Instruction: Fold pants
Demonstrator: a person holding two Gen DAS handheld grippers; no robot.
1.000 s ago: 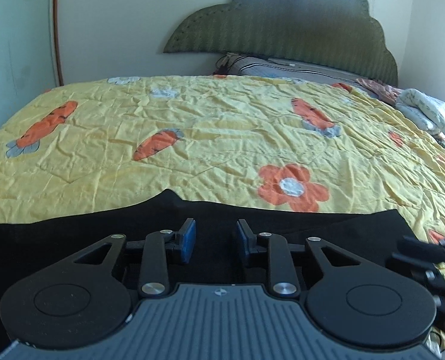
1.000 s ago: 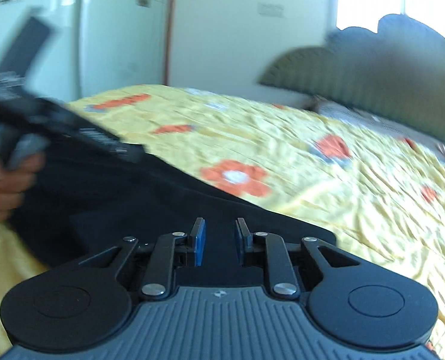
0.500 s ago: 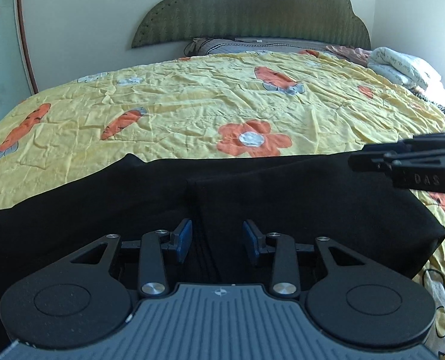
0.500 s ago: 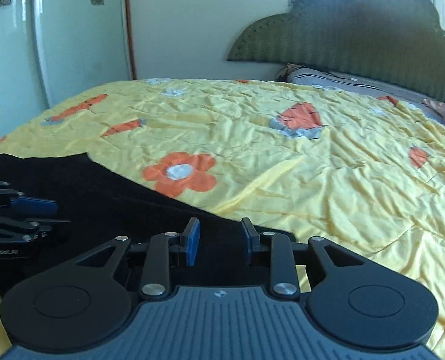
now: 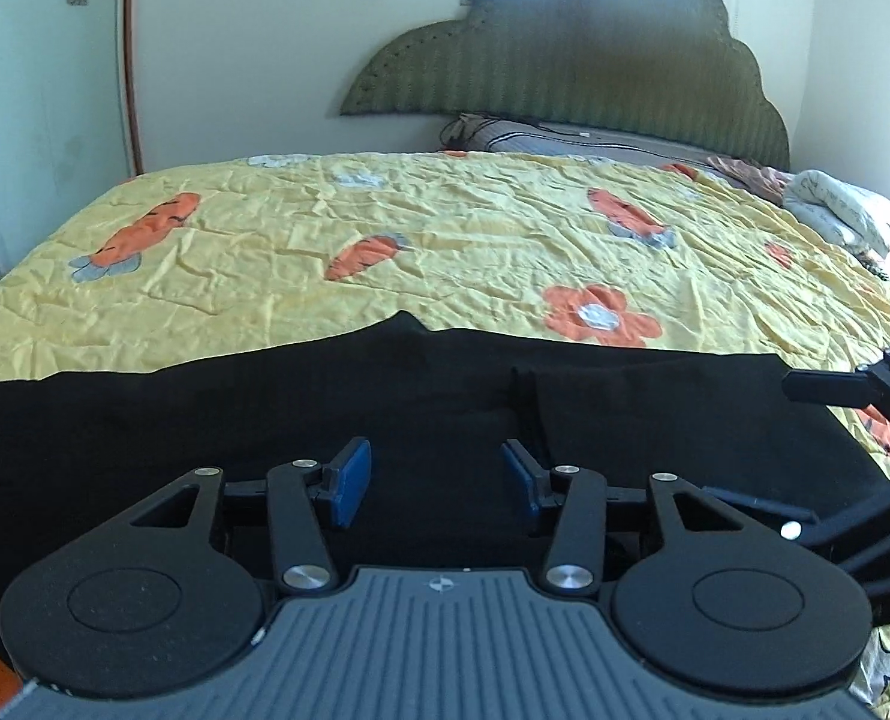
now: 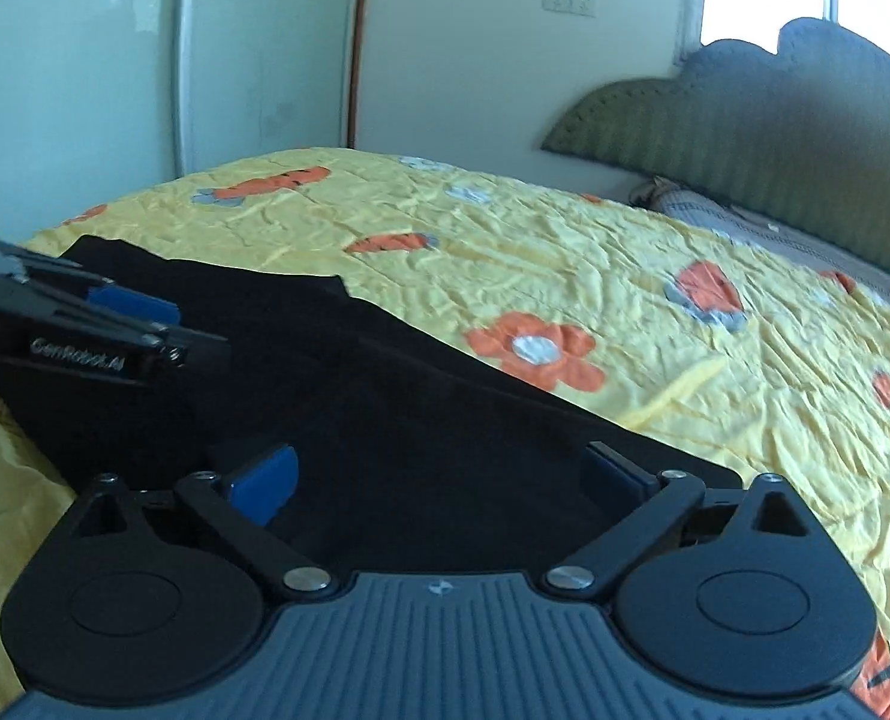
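On the bed: black pants (image 5: 421, 414) lie flat as a wide band along the near edge of a yellow quilt (image 5: 445, 252) printed with orange carrots and flowers.
Surface: the quilt is crinkled all over; beyond the pants its whole far half is bare cloth up to the pillows (image 5: 565, 135).
Room: a green scalloped headboard (image 5: 595, 66) stands against a pale wall under a window; glossy white cupboard doors (image 6: 115, 60) with flower decals line the left side.
Far right corner: a bundled white blanket (image 5: 835, 210) sits on the quilt by the headboard.
Pants edges: the far edge runs nearly straight, with one small peak left of the middle; a fold ridge crosses the cloth ahead of the left gripper's right finger.
Left gripper (image 5: 436, 474): jaws about half apart and just been widening, low above the pants, holding nothing.
Right gripper (image 6: 439, 477): jaws just sprung fully wide over the pants' right end, pads clear of the cloth.
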